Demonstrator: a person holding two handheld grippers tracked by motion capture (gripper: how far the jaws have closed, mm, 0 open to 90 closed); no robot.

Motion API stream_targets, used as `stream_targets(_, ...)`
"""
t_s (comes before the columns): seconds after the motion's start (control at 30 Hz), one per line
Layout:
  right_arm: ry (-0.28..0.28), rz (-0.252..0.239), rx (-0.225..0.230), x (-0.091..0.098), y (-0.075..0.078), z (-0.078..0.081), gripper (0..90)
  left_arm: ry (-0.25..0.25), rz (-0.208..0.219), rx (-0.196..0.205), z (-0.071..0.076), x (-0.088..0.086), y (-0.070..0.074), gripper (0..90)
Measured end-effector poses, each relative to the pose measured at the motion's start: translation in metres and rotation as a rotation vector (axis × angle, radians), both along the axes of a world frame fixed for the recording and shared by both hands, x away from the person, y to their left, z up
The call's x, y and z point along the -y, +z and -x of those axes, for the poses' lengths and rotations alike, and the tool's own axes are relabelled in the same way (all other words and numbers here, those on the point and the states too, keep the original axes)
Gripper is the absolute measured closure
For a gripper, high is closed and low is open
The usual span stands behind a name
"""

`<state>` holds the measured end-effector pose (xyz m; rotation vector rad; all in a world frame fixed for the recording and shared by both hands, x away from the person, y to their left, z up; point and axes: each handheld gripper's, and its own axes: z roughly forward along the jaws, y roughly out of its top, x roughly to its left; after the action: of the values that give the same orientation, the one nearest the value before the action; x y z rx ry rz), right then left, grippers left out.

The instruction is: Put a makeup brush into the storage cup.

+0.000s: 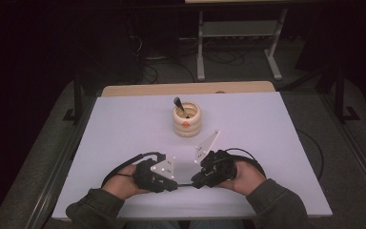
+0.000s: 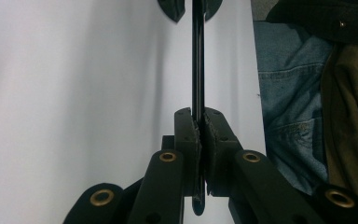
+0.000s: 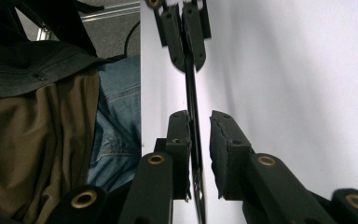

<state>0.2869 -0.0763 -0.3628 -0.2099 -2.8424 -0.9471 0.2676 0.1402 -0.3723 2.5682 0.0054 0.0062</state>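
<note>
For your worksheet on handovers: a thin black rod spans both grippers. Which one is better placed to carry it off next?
Left. The left hand-held gripper is shut on the rod, while the right hand-held gripper stands open around it, gripping nothing.

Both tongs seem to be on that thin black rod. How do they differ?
Left tongs are clamped shut on the thin black rod; right tongs stand open, the rod lying against one pad only. In the high view, left is at the left. Both are black, hand-held and low over the white table.

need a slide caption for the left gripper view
Left gripper clamped on a thin black rod above the white table.
</note>
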Motion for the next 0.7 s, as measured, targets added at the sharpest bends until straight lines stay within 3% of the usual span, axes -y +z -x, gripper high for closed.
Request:
stream_targets(0.2, -0.01, 0.011, -0.021, 0.005, -0.004, -0.002, 81.4, 0.003, 0.006, 0.005, -0.001, -0.001, -0.001, 85.3)
stream_targets(0.4, 0.019, 0.004, -0.039, 0.004, -0.003, -0.003, 84.3, 0.0, 0.01, -0.005, -0.002, -0.002, -0.002, 84.8)
stream_targets(0.57, 0.025, 0.01, -0.049, 0.004, -0.004, -0.004, 84.6, 0.014, 0.0, -0.013, -0.002, 0.005, -0.002, 76.7)
stream_targets(0.7, 0.037, 0.053, -0.019, -0.002, 0.0, -0.004, 84.7, -0.002, -0.015, -0.005, -0.001, 0.012, -0.002, 76.4)
